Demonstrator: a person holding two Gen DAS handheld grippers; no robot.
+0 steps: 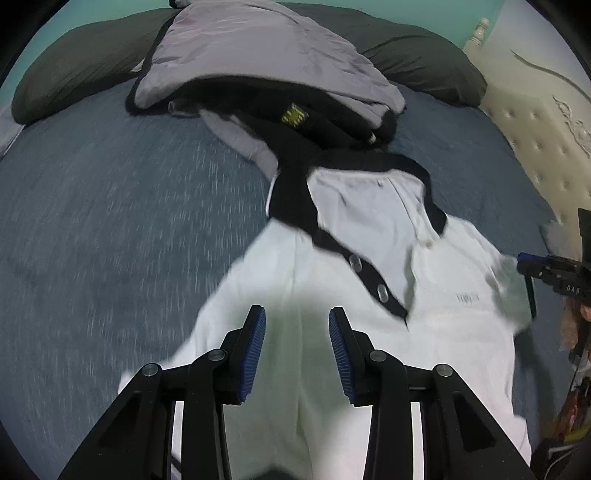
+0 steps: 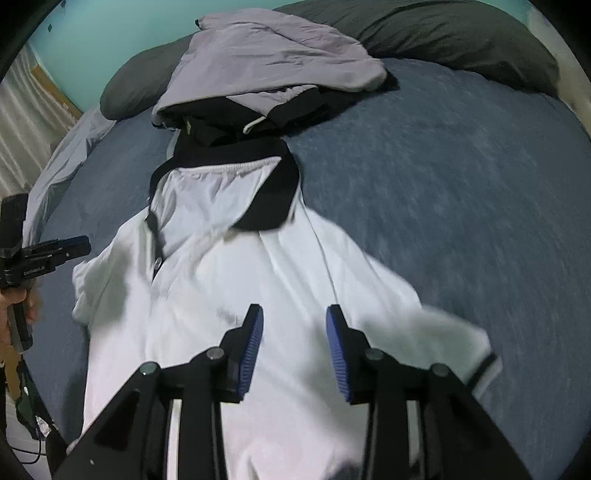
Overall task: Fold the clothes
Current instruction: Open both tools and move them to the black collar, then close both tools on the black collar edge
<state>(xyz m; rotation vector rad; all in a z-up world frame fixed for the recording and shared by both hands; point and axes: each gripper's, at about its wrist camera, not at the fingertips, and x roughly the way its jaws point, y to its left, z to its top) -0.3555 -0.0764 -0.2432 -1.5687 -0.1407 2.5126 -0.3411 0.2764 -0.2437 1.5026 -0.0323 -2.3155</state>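
Observation:
A white polo shirt (image 1: pixel 447 332) with a black collar and black button placket lies front up on the blue bedsheet (image 1: pixel 110 221). My left gripper (image 1: pixel 297 315) hovers over the shirt's left half, open, with nothing between its blue pads. In the right wrist view the same shirt (image 2: pixel 295 266) spreads below my right gripper (image 2: pixel 294 312), which is also open and holds nothing. Each gripper shows at the edge of the other's view: the right gripper (image 1: pixel 532 264) at the far right, the left gripper (image 2: pixel 70 248) at the far left, held by a hand.
Beyond the collar lies a pile of clothes: a lilac garment (image 1: pixel 258 48) on top of black ones (image 1: pixel 317 122). Dark pillows (image 2: pixel 461 33) line the back of the bed. A cream tufted headboard (image 1: pixel 535 129) stands at the right. The blue sheet (image 2: pixel 443 184) stretches to both sides.

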